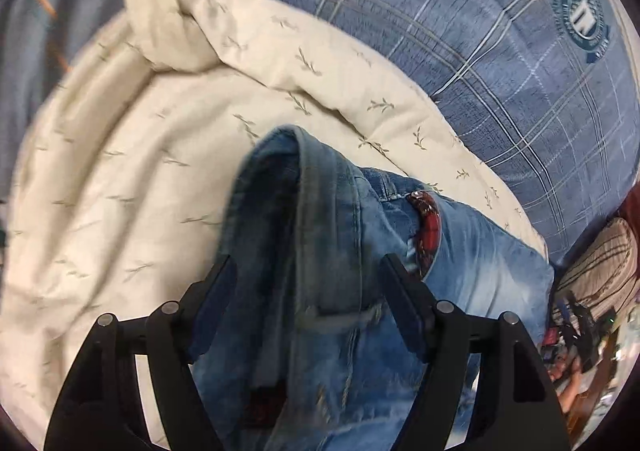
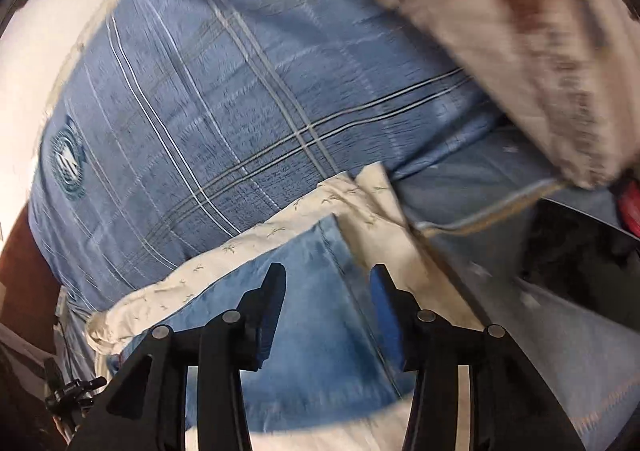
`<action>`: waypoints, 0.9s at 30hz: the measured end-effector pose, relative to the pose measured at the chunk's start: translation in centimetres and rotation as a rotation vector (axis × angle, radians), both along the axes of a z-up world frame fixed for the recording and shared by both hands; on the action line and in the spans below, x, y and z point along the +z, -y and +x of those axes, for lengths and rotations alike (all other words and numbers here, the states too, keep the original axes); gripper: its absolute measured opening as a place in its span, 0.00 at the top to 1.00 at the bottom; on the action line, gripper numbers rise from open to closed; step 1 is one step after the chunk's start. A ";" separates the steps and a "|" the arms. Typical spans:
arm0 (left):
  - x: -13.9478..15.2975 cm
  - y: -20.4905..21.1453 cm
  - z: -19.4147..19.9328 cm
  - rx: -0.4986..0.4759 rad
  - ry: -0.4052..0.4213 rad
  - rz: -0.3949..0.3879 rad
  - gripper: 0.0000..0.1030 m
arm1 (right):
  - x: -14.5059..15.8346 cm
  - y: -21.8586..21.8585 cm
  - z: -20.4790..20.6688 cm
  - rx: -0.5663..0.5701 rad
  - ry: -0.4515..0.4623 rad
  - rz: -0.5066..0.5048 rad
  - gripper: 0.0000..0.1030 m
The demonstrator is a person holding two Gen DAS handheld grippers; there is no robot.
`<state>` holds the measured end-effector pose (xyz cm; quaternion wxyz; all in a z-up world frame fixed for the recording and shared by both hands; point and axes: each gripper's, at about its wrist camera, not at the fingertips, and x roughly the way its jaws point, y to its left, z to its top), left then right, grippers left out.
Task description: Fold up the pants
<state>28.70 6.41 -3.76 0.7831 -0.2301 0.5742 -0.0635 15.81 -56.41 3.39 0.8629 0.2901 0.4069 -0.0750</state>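
Observation:
Light-blue jeans (image 1: 332, 251) with a red plaid lining at the pocket lie on a cream blanket (image 1: 120, 171). Their bunched waistband stands up between the fingers of my left gripper (image 1: 308, 275), which is shut on that thick fold. The denim looks sharp while the blanket around it is smeared. In the right wrist view a flat stretch of the jeans (image 2: 304, 331) with a long seam lies on the cream blanket (image 2: 248, 247). My right gripper (image 2: 326, 277) hovers over it, jaws apart, and the pads touch no cloth.
A blue plaid bedcover (image 1: 460, 51) with a round emblem (image 1: 584, 7) spreads beyond the blanket. A beige striped cloth (image 2: 500, 31) hangs blurred at the upper right of the right wrist view, with a dark object (image 2: 580, 251) below it. Clutter (image 1: 580, 331) sits past the bed's edge.

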 end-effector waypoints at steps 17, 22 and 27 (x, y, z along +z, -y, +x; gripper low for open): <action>0.0 0.2 2.1 -0.032 0.010 -0.027 0.76 | -2.5 -0.1 5.3 0.072 -0.040 -0.174 0.79; 3.6 -3.0 1.7 0.034 0.094 -0.049 0.46 | -0.7 4.1 2.7 -0.010 0.058 -0.025 0.61; 2.0 -1.7 2.4 0.011 0.033 -0.087 0.41 | -2.4 4.4 3.9 0.012 -0.011 0.012 0.53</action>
